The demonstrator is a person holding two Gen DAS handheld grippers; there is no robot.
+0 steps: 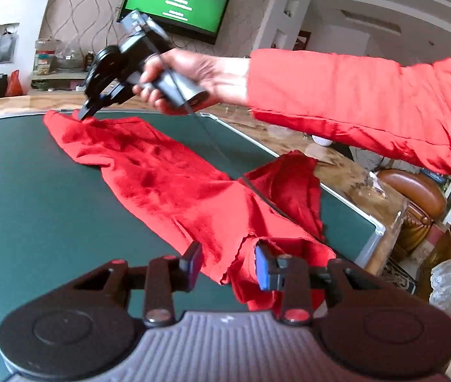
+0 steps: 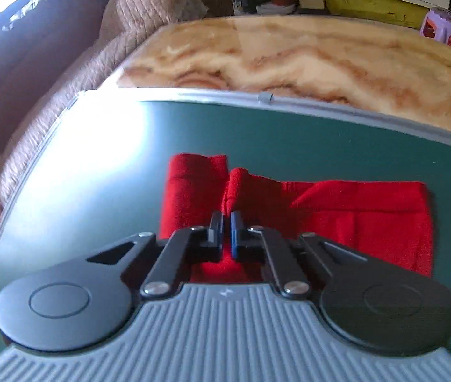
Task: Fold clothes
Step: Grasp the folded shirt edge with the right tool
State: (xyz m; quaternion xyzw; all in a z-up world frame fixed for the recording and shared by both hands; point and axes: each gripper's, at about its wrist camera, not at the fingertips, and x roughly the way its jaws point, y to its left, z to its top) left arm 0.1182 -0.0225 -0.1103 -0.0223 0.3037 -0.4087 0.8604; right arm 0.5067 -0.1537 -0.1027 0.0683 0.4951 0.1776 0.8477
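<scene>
A red garment (image 1: 168,172) lies stretched in a long strip across the green board (image 1: 34,191). My left gripper (image 1: 228,264) is open at the near end, its blue-padded fingers (image 1: 262,267) on either side of the wavy hem. At the far end my right gripper (image 1: 86,112), held by a hand in a red sleeve (image 1: 368,102), pinches the cloth. In the right wrist view my right gripper (image 2: 227,219) is shut on a raised fold of the red garment (image 2: 353,222), which lies flat on the board (image 2: 289,133). A loose flap (image 1: 289,184) lies bunched near the board's right edge.
The board has a metal frame (image 2: 267,98) and rests on a marble-patterned table (image 2: 289,57). A brown sofa with a knitted cover (image 2: 149,6) stands beyond its corner. Leather chairs (image 1: 416,197) stand to the right, a lit television (image 1: 177,3) hangs on the far wall.
</scene>
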